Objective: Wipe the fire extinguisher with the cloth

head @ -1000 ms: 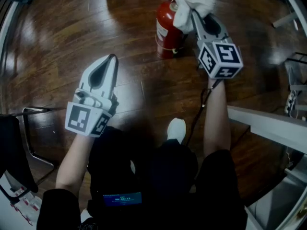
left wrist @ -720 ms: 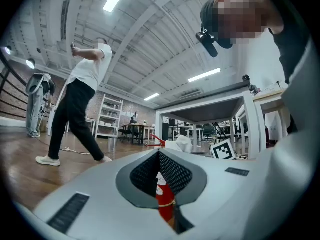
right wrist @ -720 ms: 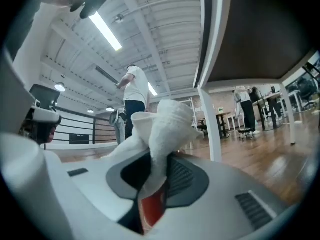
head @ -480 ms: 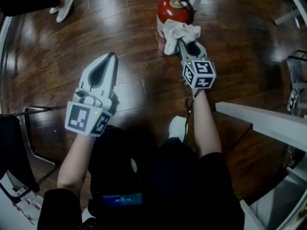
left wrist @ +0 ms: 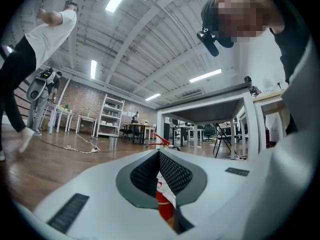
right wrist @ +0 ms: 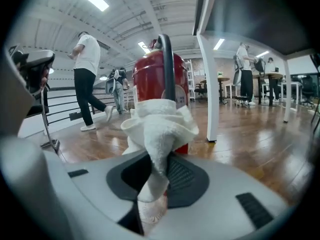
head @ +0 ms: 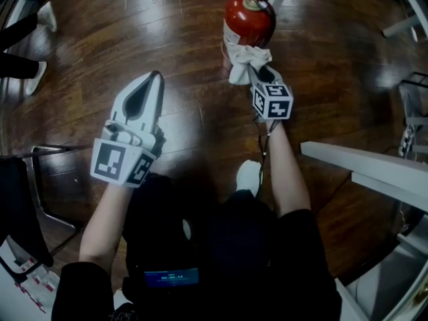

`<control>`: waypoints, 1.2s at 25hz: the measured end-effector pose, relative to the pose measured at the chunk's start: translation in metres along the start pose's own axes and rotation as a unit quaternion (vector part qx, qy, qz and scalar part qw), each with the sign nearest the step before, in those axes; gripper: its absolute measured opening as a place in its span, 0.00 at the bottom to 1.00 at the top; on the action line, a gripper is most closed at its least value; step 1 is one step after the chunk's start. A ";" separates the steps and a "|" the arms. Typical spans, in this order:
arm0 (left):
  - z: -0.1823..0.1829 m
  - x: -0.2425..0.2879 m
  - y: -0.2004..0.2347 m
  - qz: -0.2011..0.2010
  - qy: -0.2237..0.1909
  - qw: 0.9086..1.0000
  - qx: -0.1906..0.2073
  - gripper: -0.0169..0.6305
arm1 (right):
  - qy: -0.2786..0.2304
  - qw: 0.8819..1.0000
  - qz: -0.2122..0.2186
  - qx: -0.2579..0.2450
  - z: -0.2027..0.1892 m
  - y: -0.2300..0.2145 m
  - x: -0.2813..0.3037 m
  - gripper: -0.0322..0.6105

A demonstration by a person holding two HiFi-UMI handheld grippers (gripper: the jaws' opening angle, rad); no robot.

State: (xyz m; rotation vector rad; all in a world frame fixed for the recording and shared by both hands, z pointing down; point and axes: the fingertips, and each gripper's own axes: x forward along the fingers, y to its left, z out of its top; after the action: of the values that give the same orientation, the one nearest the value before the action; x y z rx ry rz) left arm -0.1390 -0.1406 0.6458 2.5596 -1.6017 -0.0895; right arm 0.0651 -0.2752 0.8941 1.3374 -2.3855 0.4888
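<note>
Red metal fire extinguisher (head: 249,17) upright on dark wooden floor (head: 134,45), top centre of frame. Right claw (head: 254,67) clamped on crumpled white cloth (head: 239,64), cloth pressed to cylinder's near side. Left claw (head: 156,80) closed, empty, centre left. Likely mid-wipe; far side, base seemingly left

The cloth (head: 242,63) hides the fire extinguisher's (head: 249,19) lower front. In the left gripper view, only a red sliver of it shows between the jaws.
</note>
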 end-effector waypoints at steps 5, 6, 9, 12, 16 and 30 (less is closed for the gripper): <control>-0.003 0.000 0.002 -0.004 -0.001 1.000 -0.006 0.03 | -0.060 0.998 0.011 -0.010 0.041 0.012 -0.035 0.20; -0.004 0.001 0.003 -0.005 -0.002 1.000 -0.007 0.03 | -0.077 0.997 0.012 -0.011 0.053 0.014 -0.047 0.20; -0.006 0.006 0.003 -0.007 -0.005 1.000 -0.009 0.03 | -0.133 0.991 0.017 -0.008 0.090 0.021 -0.097 0.20; -0.010 0.015 0.003 -0.016 -0.009 1.000 -0.006 0.03 | -0.186 0.982 0.014 -0.005 0.118 0.029 -0.152 0.20; -0.023 0.024 0.002 -0.015 0.005 1.000 -0.011 0.03 | -0.200 0.980 0.003 -0.017 0.118 0.035 -0.185 0.20; 0.104 0.011 -0.029 -0.018 0.038 0.998 -0.040 0.03 | -0.174 0.984 -0.025 -0.036 0.221 0.046 -0.302 0.20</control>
State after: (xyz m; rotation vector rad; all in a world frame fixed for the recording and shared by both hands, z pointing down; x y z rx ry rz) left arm -0.1202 -0.1456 0.5390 2.5016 -1.4944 -0.0568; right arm 0.1410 -0.1322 0.5531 1.5528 -2.6043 0.1606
